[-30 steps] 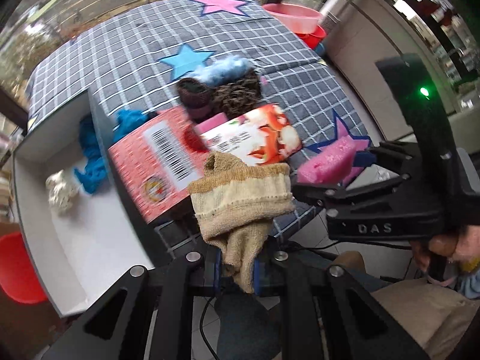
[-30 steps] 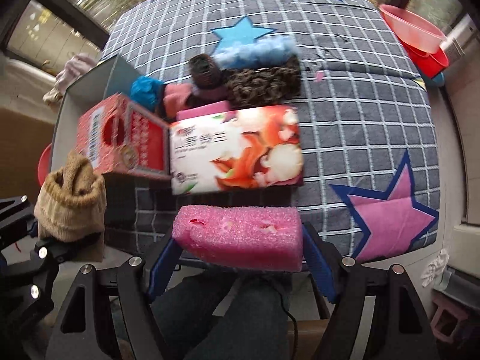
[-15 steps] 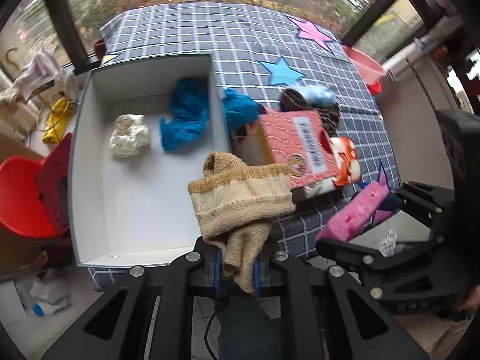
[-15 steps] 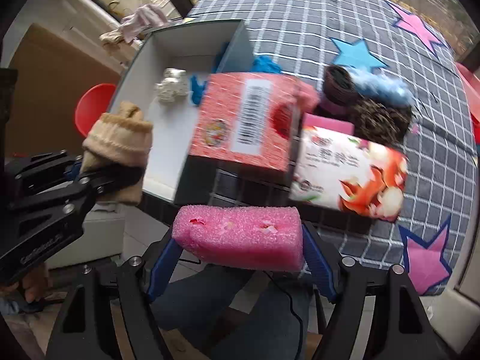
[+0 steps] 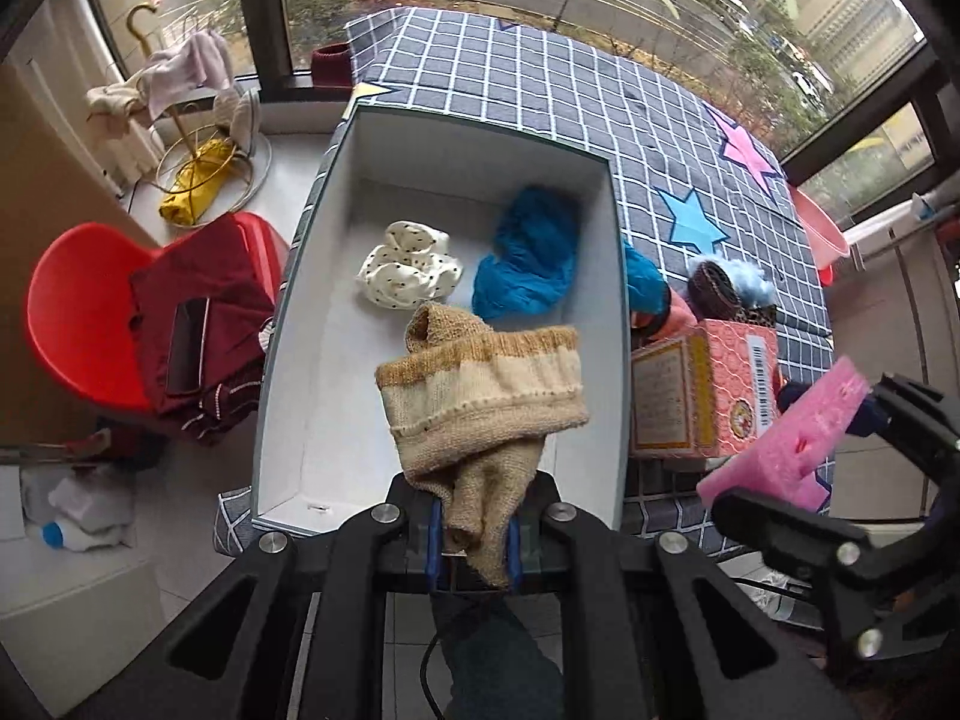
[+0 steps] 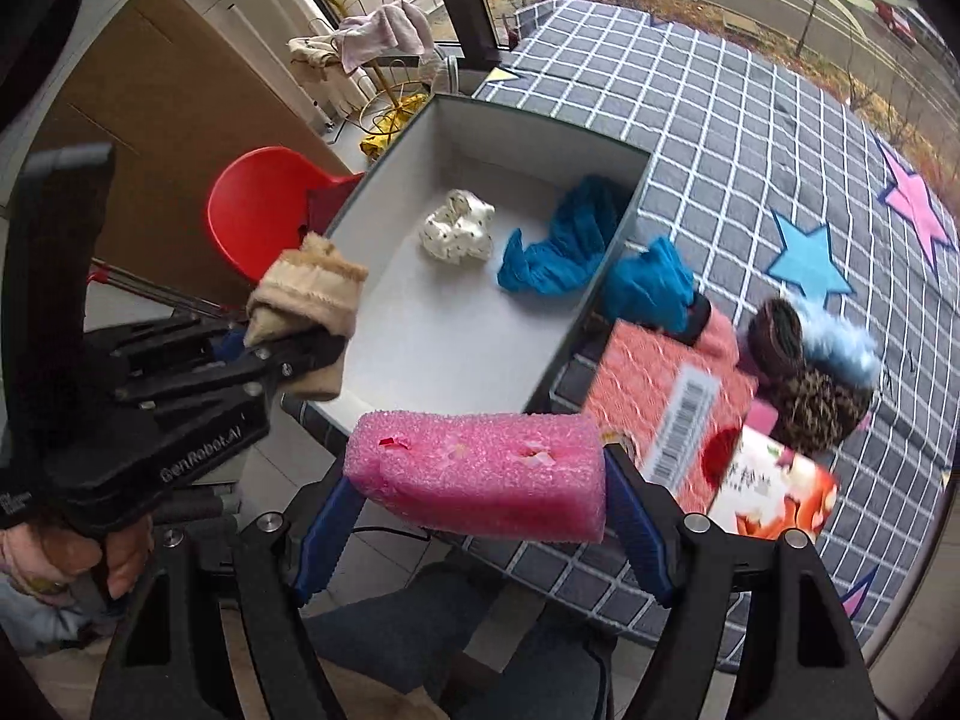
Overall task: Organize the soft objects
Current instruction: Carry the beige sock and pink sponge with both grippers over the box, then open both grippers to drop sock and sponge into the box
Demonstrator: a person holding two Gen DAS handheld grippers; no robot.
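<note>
My left gripper is shut on a tan knitted sock, which hangs over the near end of a white open box. Inside the box lie a cream dotted cloth and a blue cloth. My right gripper is shut on a pink sponge, held by its two ends just off the box's near right corner. In the right wrist view the left gripper with the sock is at the left, beside the box.
On the checked tablecloth, right of the box, lie a red carton, a tissue pack, another blue cloth and fuzzy rolled items. A red chair with dark red fabric stands left of the table.
Both grippers have swung left from over the cartons to the box, each rolling as it went. The sock now hangs over the box's inside. Both grips are unchanged.
</note>
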